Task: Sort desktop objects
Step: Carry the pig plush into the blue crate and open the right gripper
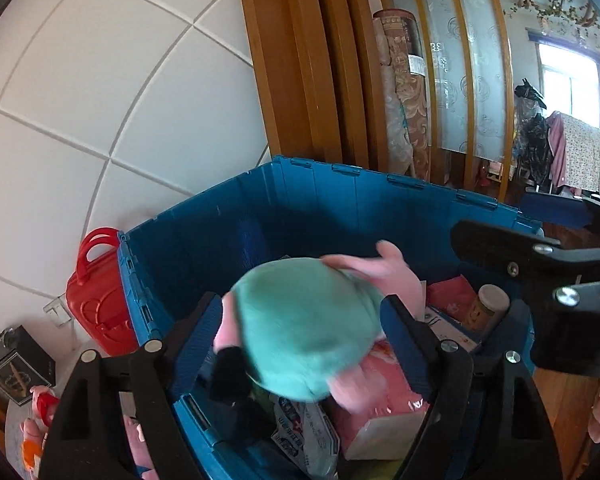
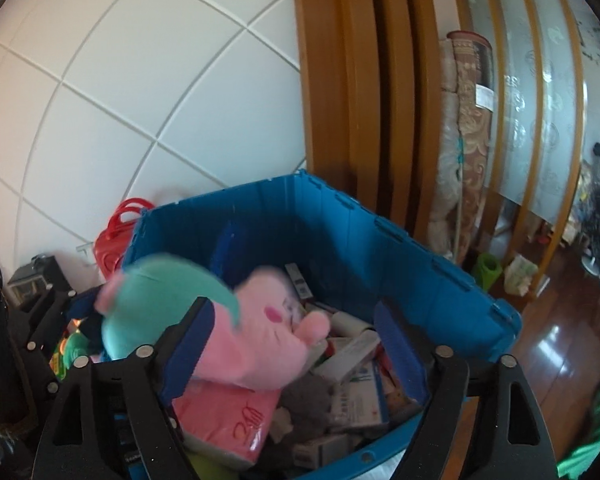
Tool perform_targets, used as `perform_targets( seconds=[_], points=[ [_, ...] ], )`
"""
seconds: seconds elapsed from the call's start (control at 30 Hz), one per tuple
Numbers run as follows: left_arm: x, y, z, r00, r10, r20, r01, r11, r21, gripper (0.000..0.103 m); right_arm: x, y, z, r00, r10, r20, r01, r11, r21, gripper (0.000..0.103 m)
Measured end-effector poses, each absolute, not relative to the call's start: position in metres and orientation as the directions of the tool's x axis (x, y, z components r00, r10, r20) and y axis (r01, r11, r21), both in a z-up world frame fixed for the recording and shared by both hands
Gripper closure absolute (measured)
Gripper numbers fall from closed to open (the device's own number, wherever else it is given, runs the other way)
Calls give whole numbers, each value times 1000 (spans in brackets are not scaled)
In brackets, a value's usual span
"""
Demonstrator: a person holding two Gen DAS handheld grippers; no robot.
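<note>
The left gripper (image 1: 308,336) is seen with both fingers spread, and one pink-and-teal plush toy (image 1: 304,332) is blurred between the pads; contact cannot be confirmed. The right gripper (image 2: 295,344) is likewise spread, with the same plush toy (image 2: 235,336) beside its left finger and not pinched. The toy is located over one blue plastic crate (image 1: 340,204), in which one pink tissue pack (image 2: 223,416) and several small cartons are contained. One red case (image 1: 99,300) is set against the tiled wall beside the crate.
</note>
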State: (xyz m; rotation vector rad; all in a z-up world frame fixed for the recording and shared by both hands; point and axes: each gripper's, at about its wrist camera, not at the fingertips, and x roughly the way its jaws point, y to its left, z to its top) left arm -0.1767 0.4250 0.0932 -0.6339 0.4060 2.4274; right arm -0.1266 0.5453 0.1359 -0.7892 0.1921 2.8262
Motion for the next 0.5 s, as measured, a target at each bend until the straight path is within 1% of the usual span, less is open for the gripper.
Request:
perform_targets(
  seconds=[0.1, 0.2, 0.5],
  points=[
    [-175, 416, 94, -720, 455, -524, -598, -790, 137, 22, -128, 545, 129, -821, 194, -537, -261, -964, 50, 8],
    [-170, 406, 92, -734, 444, -514, -584, -799, 143, 22, -124, 544, 124, -815, 200, -544, -269, -962, 50, 0],
    [-159, 342, 93, -776, 419, -471, -513, -854, 85, 18, -101, 526, 129, -829, 219, -514, -286, -957, 53, 0]
  ],
)
